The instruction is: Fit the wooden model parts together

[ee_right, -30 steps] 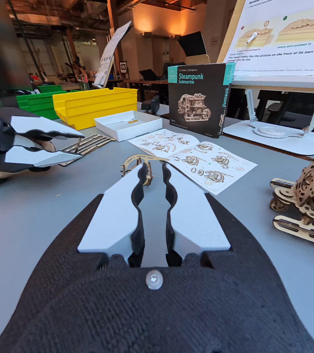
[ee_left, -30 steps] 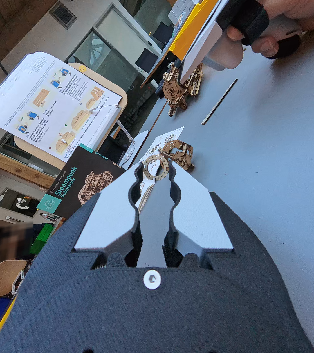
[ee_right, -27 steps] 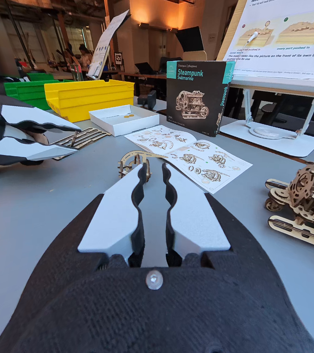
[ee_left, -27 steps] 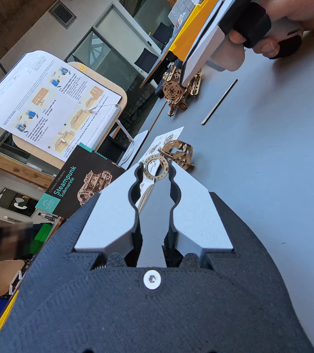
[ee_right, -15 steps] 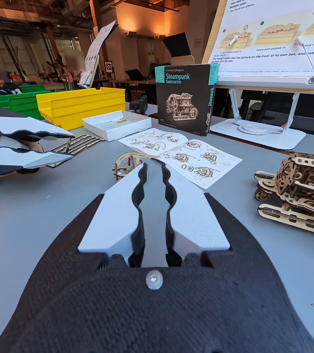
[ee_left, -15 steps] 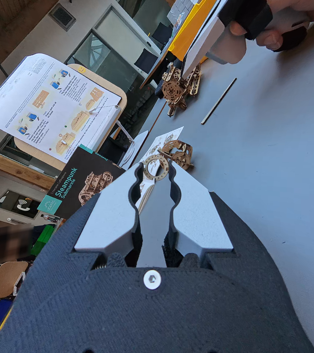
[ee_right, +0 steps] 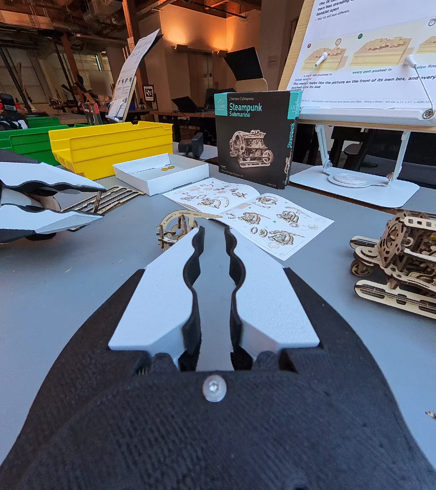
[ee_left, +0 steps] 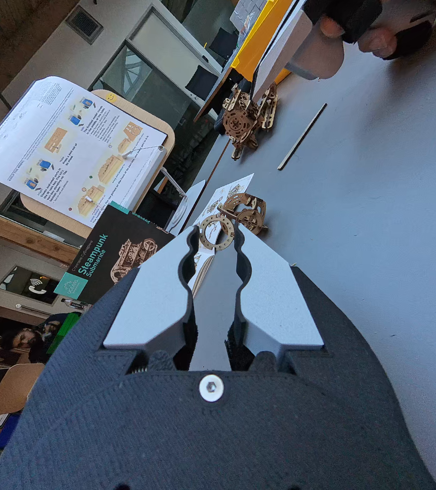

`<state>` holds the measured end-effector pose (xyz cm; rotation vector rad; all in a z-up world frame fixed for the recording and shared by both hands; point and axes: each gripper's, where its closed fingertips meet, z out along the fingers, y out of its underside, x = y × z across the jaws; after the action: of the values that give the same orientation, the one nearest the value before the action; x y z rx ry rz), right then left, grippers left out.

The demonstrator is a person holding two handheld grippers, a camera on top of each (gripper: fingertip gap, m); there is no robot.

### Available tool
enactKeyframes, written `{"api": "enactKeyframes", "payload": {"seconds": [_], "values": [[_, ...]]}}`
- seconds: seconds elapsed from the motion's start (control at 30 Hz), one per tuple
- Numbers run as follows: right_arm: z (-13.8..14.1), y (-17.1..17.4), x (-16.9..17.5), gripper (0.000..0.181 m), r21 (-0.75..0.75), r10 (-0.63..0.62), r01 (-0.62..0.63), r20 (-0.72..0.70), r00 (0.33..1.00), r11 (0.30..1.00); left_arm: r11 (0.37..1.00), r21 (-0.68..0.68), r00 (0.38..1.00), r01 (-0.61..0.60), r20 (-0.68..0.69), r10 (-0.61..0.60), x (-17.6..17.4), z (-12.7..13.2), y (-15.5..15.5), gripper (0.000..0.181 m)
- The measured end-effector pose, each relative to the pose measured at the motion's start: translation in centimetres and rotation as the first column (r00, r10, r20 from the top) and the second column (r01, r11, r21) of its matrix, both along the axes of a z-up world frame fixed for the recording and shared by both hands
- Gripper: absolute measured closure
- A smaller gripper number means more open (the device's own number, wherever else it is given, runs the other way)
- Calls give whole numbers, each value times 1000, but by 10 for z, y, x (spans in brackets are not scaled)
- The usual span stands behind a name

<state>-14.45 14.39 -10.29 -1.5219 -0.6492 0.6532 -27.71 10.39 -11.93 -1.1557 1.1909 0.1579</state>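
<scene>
My left gripper [ee_left: 215, 233] is shut on a flat wooden ring [ee_left: 217, 218], held by its edges at the fingertips above the grey table [ee_left: 357, 238]. The right wrist view shows this gripper [ee_right: 103, 202] at the left with the ring [ee_right: 97, 198] edge-on. A small wooden sub-assembly [ee_right: 176, 229] stands on the table just past my right gripper [ee_right: 213, 232], which is open and empty. It also shows in the left wrist view [ee_left: 246, 212], just beyond the ring. A larger wooden model [ee_right: 410, 267] sits to the right. My right gripper [ee_left: 255, 79] appears above this model [ee_left: 240, 122].
An open booklet [ee_right: 246, 214] lies behind the sub-assembly, with the kit box [ee_right: 254, 138] standing behind it. A white tray [ee_right: 132, 175], yellow bins [ee_right: 111, 145] and a wooden part sheet [ee_right: 116, 198] are at the back left. A stand's base [ee_right: 354, 193] is at the back right. A thin stick [ee_left: 301, 136] lies loose. The gap from one gripper's tips to the other's is roughly 15 cm. From the right gripper's tips to the larger wooden model [ee_right: 410, 267] is close to 15 cm.
My right gripper has drawn back and shifted right, so the large model shows more. The left gripper still holds the ring in about the same place.
</scene>
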Motion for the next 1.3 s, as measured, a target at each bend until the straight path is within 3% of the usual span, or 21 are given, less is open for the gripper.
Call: {"api": "enactKeyframes", "payload": {"seconds": [0.37, 0.67, 1.3], "values": [[-2, -2, -3, 168, 16, -3, 3, 44, 999, 1000, 1000, 17, 1000, 6, -23, -5, 3, 0, -3, 156], [3, 1, 5, 168, -2, -8, 8, -28, 1000, 1000, 1000, 19, 1000, 0, -31, 1, 3, -1, -2, 156], [3, 0, 5, 168, 5, -9, 9, -24, 1000, 1000, 1000, 20, 1000, -12, -8, 12, 0, 2, -1, 156]]}}
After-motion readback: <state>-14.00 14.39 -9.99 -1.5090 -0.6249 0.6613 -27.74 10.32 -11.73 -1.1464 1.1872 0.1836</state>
